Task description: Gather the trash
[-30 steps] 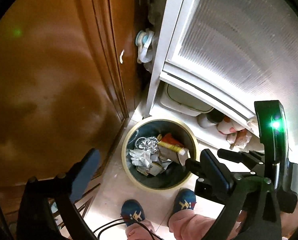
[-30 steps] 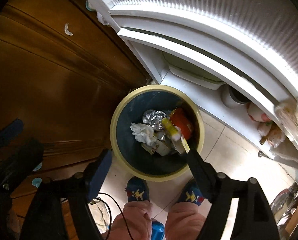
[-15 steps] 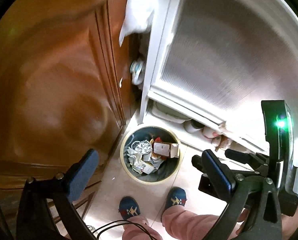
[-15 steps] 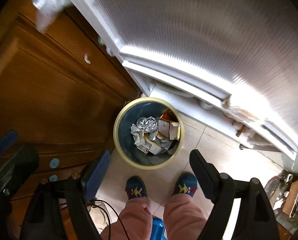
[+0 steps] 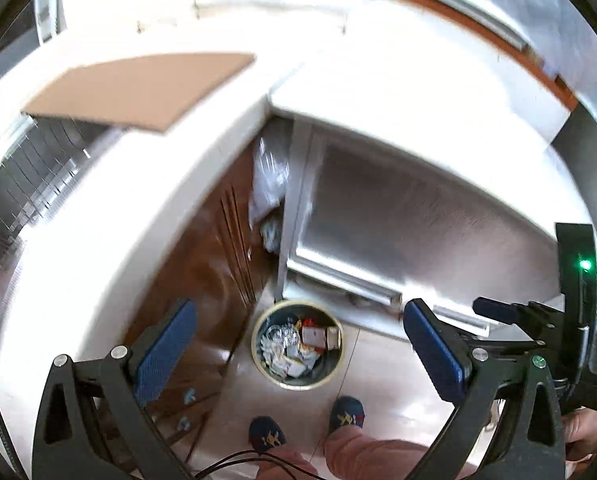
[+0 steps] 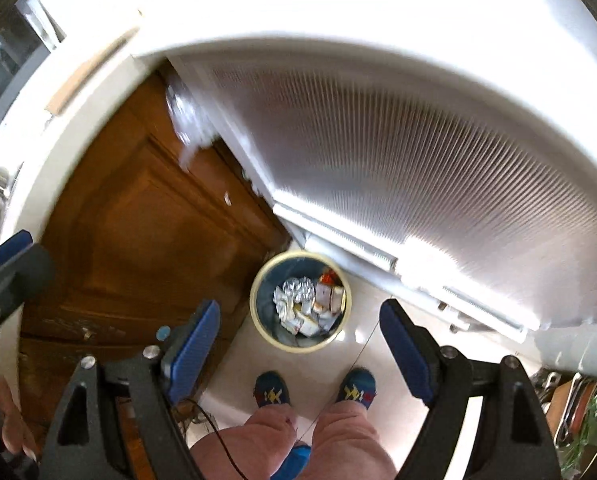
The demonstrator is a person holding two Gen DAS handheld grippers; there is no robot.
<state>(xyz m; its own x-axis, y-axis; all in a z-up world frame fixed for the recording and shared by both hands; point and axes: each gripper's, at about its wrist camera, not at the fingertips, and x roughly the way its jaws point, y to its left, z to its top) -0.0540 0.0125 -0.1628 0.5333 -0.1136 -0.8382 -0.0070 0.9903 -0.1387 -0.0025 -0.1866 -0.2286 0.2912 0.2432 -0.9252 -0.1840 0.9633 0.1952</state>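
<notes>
A round trash bin with a yellow rim (image 5: 297, 385) stands on the floor far below, also in the right wrist view (image 6: 300, 347). It holds crumpled foil (image 6: 296, 289), paper and small cartons (image 5: 313, 336). My left gripper (image 5: 298, 348) is open and empty, high above the bin. My right gripper (image 6: 300, 346) is open and empty too, high above the same bin. The right gripper's body shows at the right edge of the left wrist view (image 5: 574, 320).
A brown wooden cabinet (image 6: 138, 248) stands left of the bin under a white counter (image 5: 110, 216). A white appliance with a ribbed door (image 6: 418, 184) stands right of it. A cardboard sheet (image 5: 138, 88) lies on the counter. The person's feet in blue slippers (image 6: 272, 392) are near the bin.
Both grippers have risen far above the bin, which now looks much smaller. The counter top has come into view. Both jaws stay open and empty.
</notes>
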